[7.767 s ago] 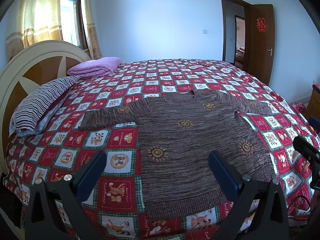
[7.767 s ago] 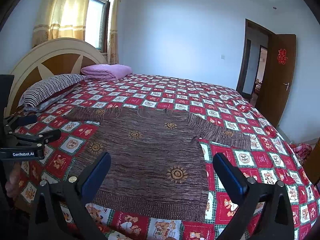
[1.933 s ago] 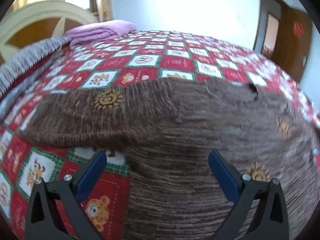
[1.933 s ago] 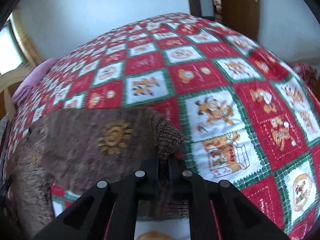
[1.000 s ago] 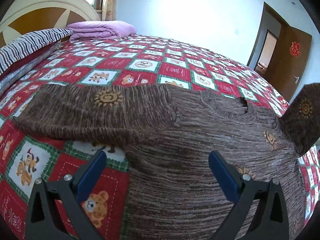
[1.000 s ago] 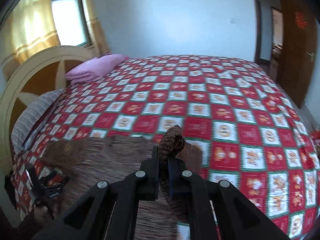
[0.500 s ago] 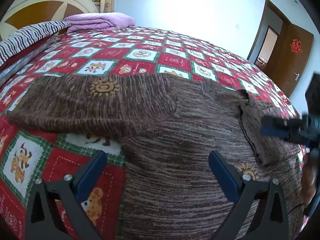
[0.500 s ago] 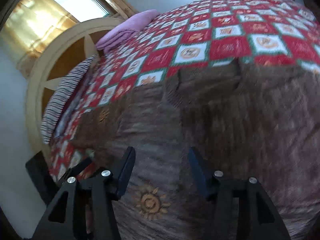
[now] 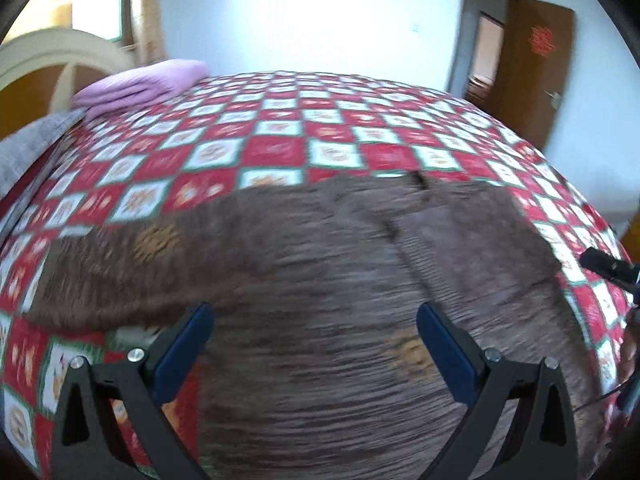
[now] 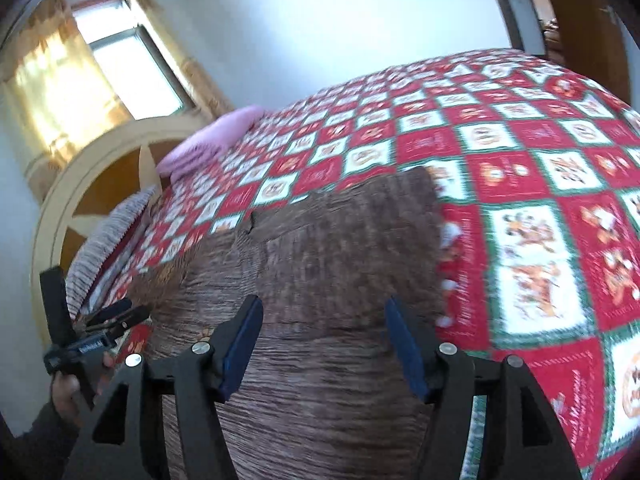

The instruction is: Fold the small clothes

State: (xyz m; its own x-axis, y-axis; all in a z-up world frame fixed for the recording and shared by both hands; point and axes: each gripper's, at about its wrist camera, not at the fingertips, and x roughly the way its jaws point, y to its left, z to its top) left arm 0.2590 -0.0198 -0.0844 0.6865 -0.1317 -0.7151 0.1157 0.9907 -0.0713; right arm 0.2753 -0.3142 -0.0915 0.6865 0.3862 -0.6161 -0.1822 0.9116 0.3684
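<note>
Changed since a second ago: right sleeve [image 10: 352, 216] of the brown sweater [image 9: 320, 320], then pinched in the right gripper [image 10: 320, 344] and held up off the bed, now lies let go and folded inward across the sweater's chest.

Item 1, brown sweater: knitted, with small orange sun motifs. Spread flat on the quilt [image 9: 280, 148] near the bed's near edge, collar toward the far edge. Left sleeve [image 9: 120, 264] stretched out toward the headboard end, unfolded. Right sleeve doubled over the body, its fold line along the sweater's side toward the door end.

Item 2, right gripper: black frame, blue pads [image 10: 404, 348]. Jaws opening, parted midway, nothing between them; it hangs over the folded sleeve and lower body of the sweater without gripping.

Item 3, left gripper [image 9: 312, 344]: same make. Jaws wide, empty, held above the sweater's body beside the left armpit. In the right wrist view it appears at the headboard end, gripped in a person's hand [image 10: 76, 384].

Item 4, quilt: red, white and green checks with cartoon patches, covering the whole bed.

Item 5, folded lilac blanket [image 9: 136, 88]: far corner of the bed by the headboard.

Item 6, striped pillow [image 10: 104, 248]: against the headboard [image 10: 92, 184], cream and brown.

Item 7, room: curtained window [image 10: 120, 64] behind the headboard; brown door [image 9: 532, 72] ajar past the far corner.

Both views motion-blurred; fine detail uncertain.
</note>
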